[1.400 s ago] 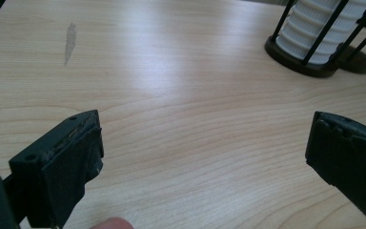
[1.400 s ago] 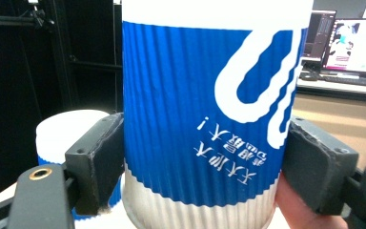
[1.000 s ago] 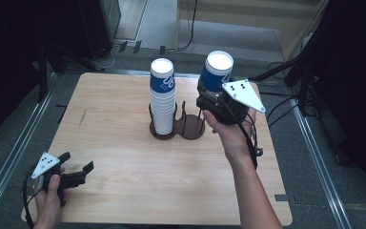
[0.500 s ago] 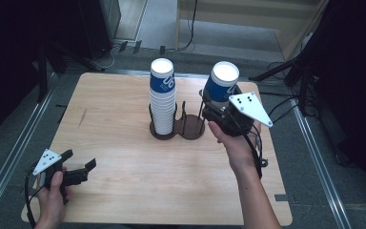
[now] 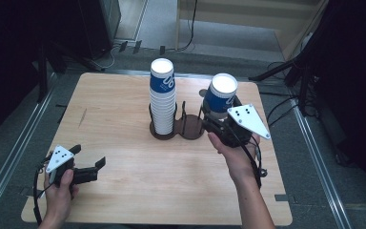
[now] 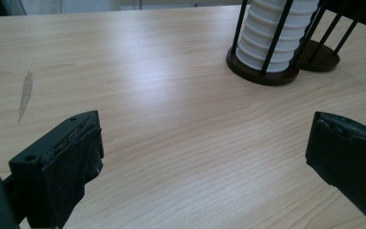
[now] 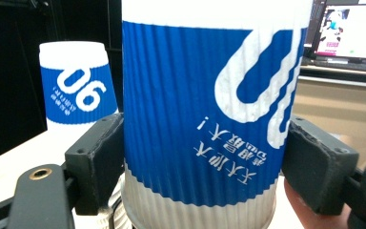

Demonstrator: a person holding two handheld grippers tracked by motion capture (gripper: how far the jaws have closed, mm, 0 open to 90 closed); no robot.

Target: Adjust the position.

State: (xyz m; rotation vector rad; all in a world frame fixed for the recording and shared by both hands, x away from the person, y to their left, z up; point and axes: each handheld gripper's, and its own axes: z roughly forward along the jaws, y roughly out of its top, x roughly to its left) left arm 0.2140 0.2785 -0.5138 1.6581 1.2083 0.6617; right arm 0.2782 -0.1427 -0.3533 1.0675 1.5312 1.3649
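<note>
We have the right tool (image 5: 218,120) pinching an upside-down blue paper cup (image 5: 220,93) at three o'clock of the cup stack (image 5: 162,94); squeezing may crush it, or it may snag the holder's rods (image 5: 183,125). The left tool (image 5: 86,162) rests spread on the desk (image 5: 124,105)

Lighting's pretty uneven: the wooden table (image 5: 124,124) is lit from above while everything around it drops to near black. In the left gripper view there's a soft glare band across the wood, mid-frame. The right gripper view has the blue cup (image 7: 209,114) sharp, with a blown-out monitor (image 7: 348,28) upper right, slightly blurry.
</note>
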